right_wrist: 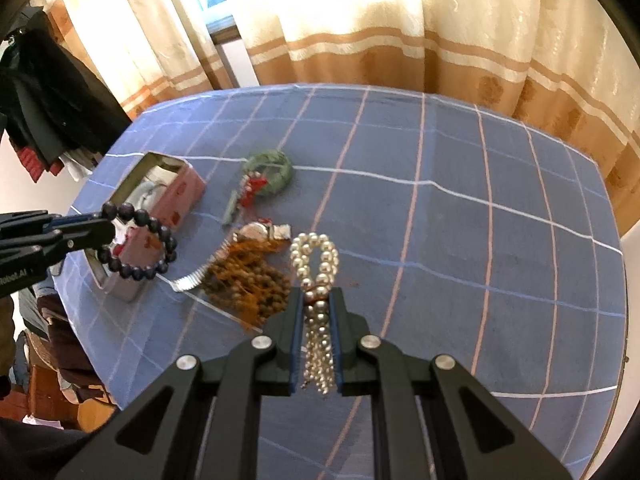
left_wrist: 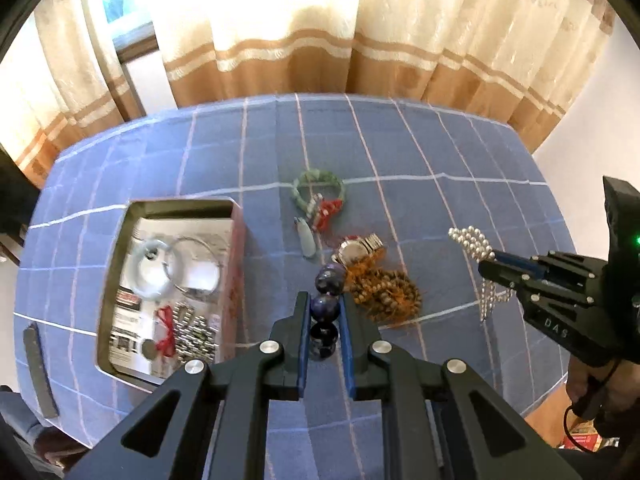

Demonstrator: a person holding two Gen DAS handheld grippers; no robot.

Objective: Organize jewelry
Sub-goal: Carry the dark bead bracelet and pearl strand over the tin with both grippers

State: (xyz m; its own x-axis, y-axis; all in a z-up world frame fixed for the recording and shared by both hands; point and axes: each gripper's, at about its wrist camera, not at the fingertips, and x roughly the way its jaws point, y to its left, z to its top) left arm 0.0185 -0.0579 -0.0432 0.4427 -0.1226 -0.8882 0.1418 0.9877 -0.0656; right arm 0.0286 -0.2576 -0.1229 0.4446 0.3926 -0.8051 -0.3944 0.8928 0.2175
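My left gripper [left_wrist: 325,300] is shut on a dark blue bead bracelet [left_wrist: 329,280] and holds it above the table; it also shows in the right wrist view [right_wrist: 140,246], hanging beside the pink tin box [right_wrist: 160,208]. My right gripper [right_wrist: 316,294] is shut on a pearl necklace [right_wrist: 316,258], held above the cloth; the pearls also show in the left wrist view [left_wrist: 472,242]. The open box [left_wrist: 172,280] at the left holds bangles and small pieces. On the cloth lie a green bracelet [left_wrist: 318,188], a watch [left_wrist: 358,248] and a brown bead pile [left_wrist: 384,292].
The table has a blue checked cloth [right_wrist: 460,220]. A dark flat bar [left_wrist: 38,368] lies near its left edge. Curtains [left_wrist: 320,40] hang behind the table. Clothes [right_wrist: 48,92] hang at the far left. A jade pendant [left_wrist: 306,236] lies by the green bracelet.
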